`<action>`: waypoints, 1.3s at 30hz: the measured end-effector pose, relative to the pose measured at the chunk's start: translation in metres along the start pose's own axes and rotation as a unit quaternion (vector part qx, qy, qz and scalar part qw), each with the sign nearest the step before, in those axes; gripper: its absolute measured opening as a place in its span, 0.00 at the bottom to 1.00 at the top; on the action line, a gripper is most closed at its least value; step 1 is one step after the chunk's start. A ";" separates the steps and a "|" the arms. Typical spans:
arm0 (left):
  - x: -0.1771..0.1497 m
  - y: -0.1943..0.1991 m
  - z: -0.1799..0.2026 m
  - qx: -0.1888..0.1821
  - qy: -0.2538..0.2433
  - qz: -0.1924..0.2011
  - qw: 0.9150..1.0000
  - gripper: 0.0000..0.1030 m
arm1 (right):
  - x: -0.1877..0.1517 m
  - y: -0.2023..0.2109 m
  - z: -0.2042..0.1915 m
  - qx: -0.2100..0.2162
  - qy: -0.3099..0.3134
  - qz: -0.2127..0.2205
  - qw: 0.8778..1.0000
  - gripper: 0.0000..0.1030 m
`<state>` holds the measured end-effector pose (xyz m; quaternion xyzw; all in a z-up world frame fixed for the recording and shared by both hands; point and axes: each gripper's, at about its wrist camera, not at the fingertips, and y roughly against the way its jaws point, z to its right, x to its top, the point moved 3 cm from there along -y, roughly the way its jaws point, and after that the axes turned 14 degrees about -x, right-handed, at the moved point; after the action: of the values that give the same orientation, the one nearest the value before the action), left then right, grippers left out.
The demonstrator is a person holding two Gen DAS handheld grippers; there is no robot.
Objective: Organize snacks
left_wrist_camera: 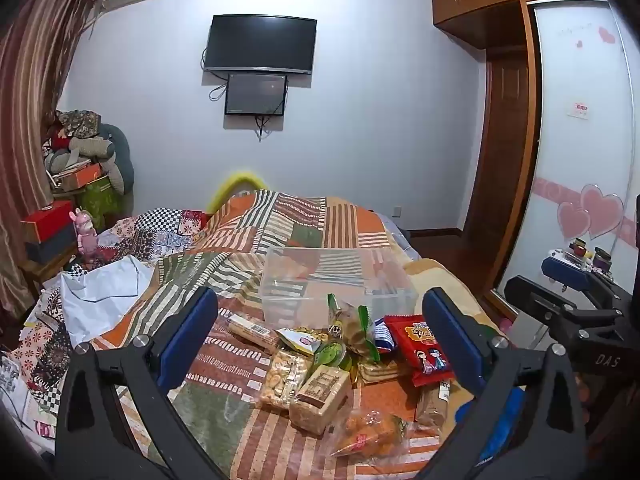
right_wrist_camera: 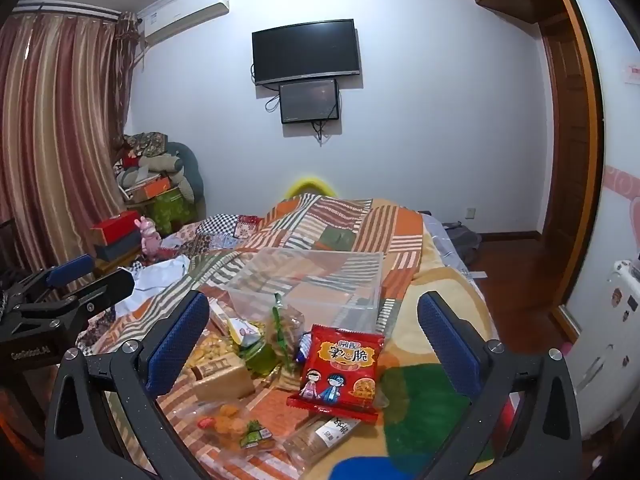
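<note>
Left gripper [left_wrist_camera: 320, 332]: its blue-padded fingers [left_wrist_camera: 188, 332] stood spread as far apart as they go, with nothing between the pads; it hung over the near side of the snack heap, tilted somewhat downward, probably so the whole pile could be surveyed before a pick.

Right gripper [right_wrist_camera: 314, 336]: likewise wide apart and empty, its pads [right_wrist_camera: 444, 340] framing the red packet from above without touching it; a judgement only, but that framing suggests the packet was the easiest first target.

Red snack packet [right_wrist_camera: 340, 368]: lay flat and face up on top of the heap's right side, partly over a blue wrapper, well exposed to a grip from above.

Tan wrapped bar [left_wrist_camera: 318, 396]: rested at an angle just beside a clear bag of pale biscuits [left_wrist_camera: 282, 376], nearer the left fingers.

Orange snack bag [right_wrist_camera: 228, 424]: sat at the near edge of the heap, its clear film crinkled, likely to slip or crush if squeezed hard.

Green-edged bag [left_wrist_camera: 352, 324]: stood half upright at the back of the pile, leaning close to the bin.

Clear plastic bin [left_wrist_camera: 396, 284]: sat open just behind the heap on the bed; it looked nearly empty, though something pale showed through its left wall, so the sorting seemed barely begun.

Patchwork bedspread [left_wrist_camera: 248, 240]: soft and rumpled, which explains why the packets lay tilted and overlapped.

Wall television [right_wrist_camera: 306, 52]: hung on the far wall, well apart from the work.
</note>
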<state>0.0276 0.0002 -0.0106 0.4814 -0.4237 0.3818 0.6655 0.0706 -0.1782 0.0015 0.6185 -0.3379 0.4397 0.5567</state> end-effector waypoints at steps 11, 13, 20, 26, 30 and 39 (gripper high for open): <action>-0.001 -0.001 0.001 -0.002 -0.005 -0.001 1.000 1.00 | -0.003 0.001 -0.006 -0.001 0.001 0.004 1.000 1.00; -0.001 -0.002 0.001 -0.003 -0.005 -0.001 1.000 1.00 | -0.005 0.001 -0.008 -0.002 0.001 0.005 1.000 1.00; 0.000 0.000 -0.001 -0.006 -0.001 0.000 1.000 1.00 | 0.001 0.006 -0.001 0.000 -0.003 0.012 1.000 1.00; 0.002 0.001 0.001 -0.007 -0.003 0.002 1.000 1.00 | 0.001 0.007 0.000 0.001 -0.006 0.016 1.000 1.00; 0.003 0.002 0.001 -0.008 -0.002 0.003 1.000 1.00 | 0.000 0.008 0.000 0.002 -0.006 0.020 1.000 1.00; 0.002 0.001 0.003 -0.010 -0.004 0.003 1.000 1.00 | 0.001 0.009 0.001 0.004 -0.009 0.025 1.000 1.00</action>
<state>0.0271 -0.0027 -0.0076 0.4746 -0.4315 0.3778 0.6677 0.0628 -0.1804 0.0060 0.6161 -0.3562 0.4491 0.5402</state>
